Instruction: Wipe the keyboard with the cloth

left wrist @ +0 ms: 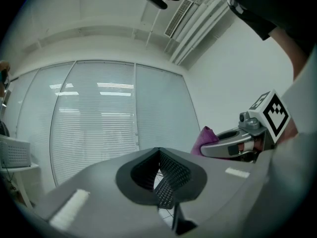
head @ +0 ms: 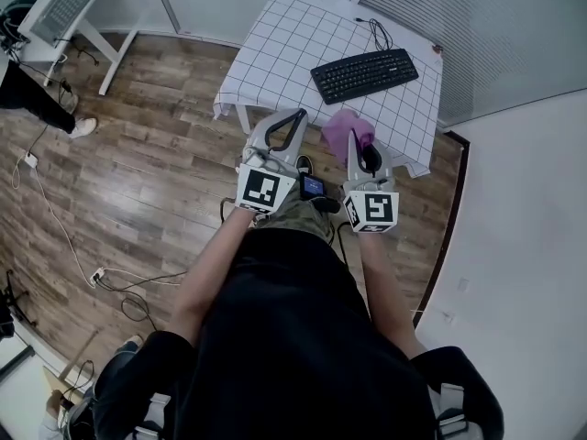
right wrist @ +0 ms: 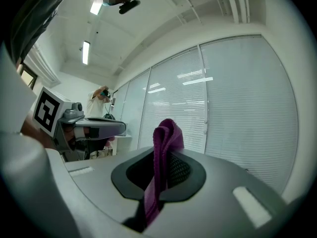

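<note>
— Wood planks: the floor (head: pixel 138 172) spreads out to the left of the left gripper (left wrist: pixel 159 168). What is that gripper doing?
— Its jaws are clenched pad against pad, with nothing between them. The cube (head: pixel 263 189) at its back carries a black-and-white square marker, a pattern with no letters.
— And just right of it?
— A small dark device (head: pixel 313 187) with a blue screen sits between the two grippers, near their cubes. Whatever is on the screen is too small to read.
— Then the right gripper (right wrist: pixel 167 172)?
— It's grasping the cloth (right wrist: pixel 167 130). The cloth is purple and pinched between the pads; a fold stands up above the jaws and the rest runs down through the gap. The cube on this gripper (head: pixel 371 211) shows a square marker with a different pattern, also without words.
— How do the two grippers stand to each other?
— Side by side, near but not touching, both pointing away from the person toward the table (head: pixel 266 58).
— Where's the keyboard (head: pixel 364 74)?
— It's black and lies slantwise on the table's white, black-gridded cover. It is ahead of both grippers and nearest the right one's tips. The cloth is apart from it. The key legends and any brand are too small to make out.
— Anything further right?
— A black cable (head: pixel 377 33) curls on the cover beyond the keyboard, on the far side from the right gripper.
</note>
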Motion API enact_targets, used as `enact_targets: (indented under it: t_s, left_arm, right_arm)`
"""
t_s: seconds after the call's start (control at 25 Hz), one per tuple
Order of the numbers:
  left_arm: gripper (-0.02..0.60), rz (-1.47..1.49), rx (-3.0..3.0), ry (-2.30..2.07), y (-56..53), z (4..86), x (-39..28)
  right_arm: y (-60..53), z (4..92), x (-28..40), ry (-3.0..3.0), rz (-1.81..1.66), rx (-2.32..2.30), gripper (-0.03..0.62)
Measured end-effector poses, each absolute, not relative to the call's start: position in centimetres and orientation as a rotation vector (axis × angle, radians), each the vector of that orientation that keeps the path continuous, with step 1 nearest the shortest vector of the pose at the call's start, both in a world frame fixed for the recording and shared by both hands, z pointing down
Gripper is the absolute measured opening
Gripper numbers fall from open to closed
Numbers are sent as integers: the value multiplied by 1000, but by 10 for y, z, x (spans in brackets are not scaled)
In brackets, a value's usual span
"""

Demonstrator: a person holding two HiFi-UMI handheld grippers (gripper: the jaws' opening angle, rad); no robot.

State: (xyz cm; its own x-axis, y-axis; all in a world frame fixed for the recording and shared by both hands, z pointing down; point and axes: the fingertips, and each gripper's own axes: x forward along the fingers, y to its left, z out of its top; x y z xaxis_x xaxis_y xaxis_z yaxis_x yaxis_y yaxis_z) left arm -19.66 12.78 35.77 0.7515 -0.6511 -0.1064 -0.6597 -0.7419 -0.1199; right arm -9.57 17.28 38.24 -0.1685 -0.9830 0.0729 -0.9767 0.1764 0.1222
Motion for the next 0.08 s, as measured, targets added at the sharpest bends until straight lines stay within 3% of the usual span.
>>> enact_targets:
  t_s: [0.08]
  left_arm:
    - [2, 80, -2824, 1028, 130, 359, -195]
  right_arm:
    - [173, 386, -95, -2310, -52, 1913, 28]
